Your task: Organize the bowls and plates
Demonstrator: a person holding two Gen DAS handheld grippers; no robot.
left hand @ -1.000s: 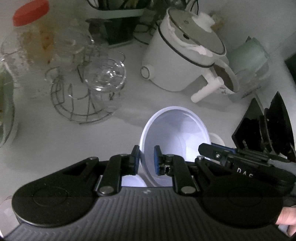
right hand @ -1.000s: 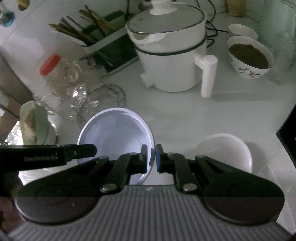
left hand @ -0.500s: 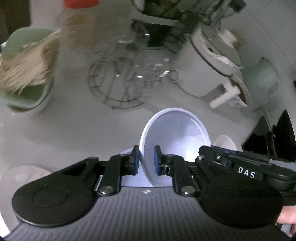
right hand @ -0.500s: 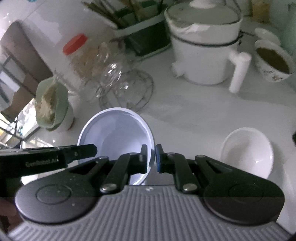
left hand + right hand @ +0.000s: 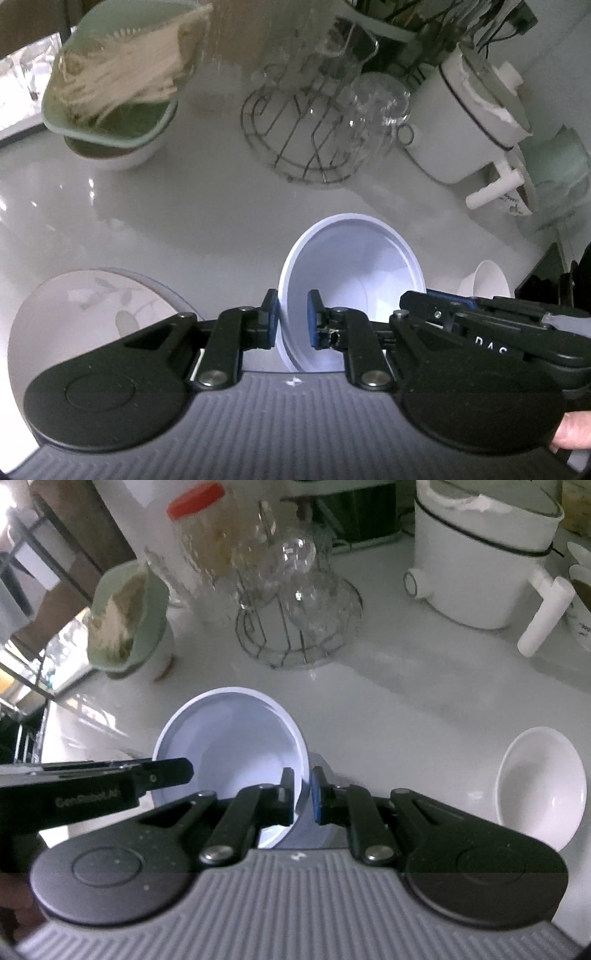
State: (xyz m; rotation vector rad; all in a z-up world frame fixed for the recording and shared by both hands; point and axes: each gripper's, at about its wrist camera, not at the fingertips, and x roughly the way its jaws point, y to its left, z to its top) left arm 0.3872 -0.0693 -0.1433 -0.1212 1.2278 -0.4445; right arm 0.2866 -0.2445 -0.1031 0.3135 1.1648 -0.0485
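I have both tools, left tool (image 5: 291, 317) and right tool (image 5: 303, 794), clamped on the lavender bowl's (image 5: 236, 738) opposite rims for steadiness, carrying it over the counter (image 5: 406, 701).

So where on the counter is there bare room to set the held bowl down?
Bare counter lies between the pale bowl and the wire rack, and between the white bowl and the white pot. The back is crowded with rack, red-lidded jar and green basin.

Pale lavender bowl (image 5: 354, 280) tilted, rim pinched at both sides (held aloft), white bowl (image 5: 541, 786) tipped on counter
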